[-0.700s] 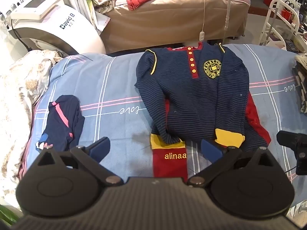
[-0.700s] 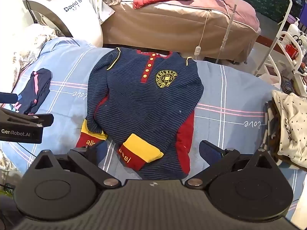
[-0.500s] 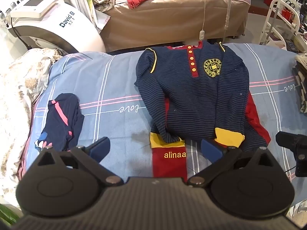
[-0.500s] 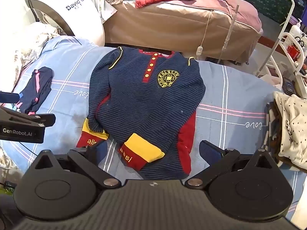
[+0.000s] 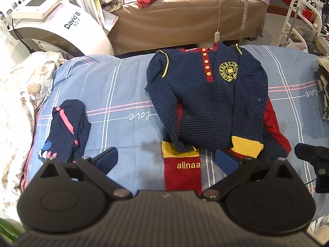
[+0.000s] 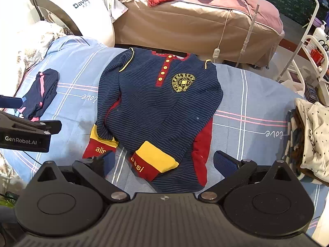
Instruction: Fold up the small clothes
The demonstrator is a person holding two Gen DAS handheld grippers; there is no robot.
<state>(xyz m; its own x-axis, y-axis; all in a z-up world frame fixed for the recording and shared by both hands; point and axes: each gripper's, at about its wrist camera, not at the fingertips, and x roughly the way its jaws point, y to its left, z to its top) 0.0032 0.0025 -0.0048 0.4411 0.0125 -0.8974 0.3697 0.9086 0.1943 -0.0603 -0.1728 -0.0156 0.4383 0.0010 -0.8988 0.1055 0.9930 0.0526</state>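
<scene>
A navy striped sweater (image 5: 207,100) with red placket, yellow crest and red-and-yellow cuffs lies flat on the blue plaid bed sheet (image 5: 115,94), both sleeves folded in over its body. It also shows in the right wrist view (image 6: 158,107). My left gripper (image 5: 166,160) is open and empty, hovering over the left cuff marked "alinaa" (image 5: 182,164). My right gripper (image 6: 164,162) is open and empty above the sweater's hem and right cuff (image 6: 154,160). Each gripper shows at the edge of the other's view.
A small folded navy garment with pink stripes (image 5: 65,127) lies at the sheet's left. A pile of clothes (image 6: 310,140) sits at the right edge. A white machine (image 5: 53,24), a brown bed (image 5: 185,16) and a white rack (image 6: 308,47) stand behind.
Both grippers have drawn back and risen slightly, so the sweater sits a little farther off. Both stay open; the sweater has not moved.
</scene>
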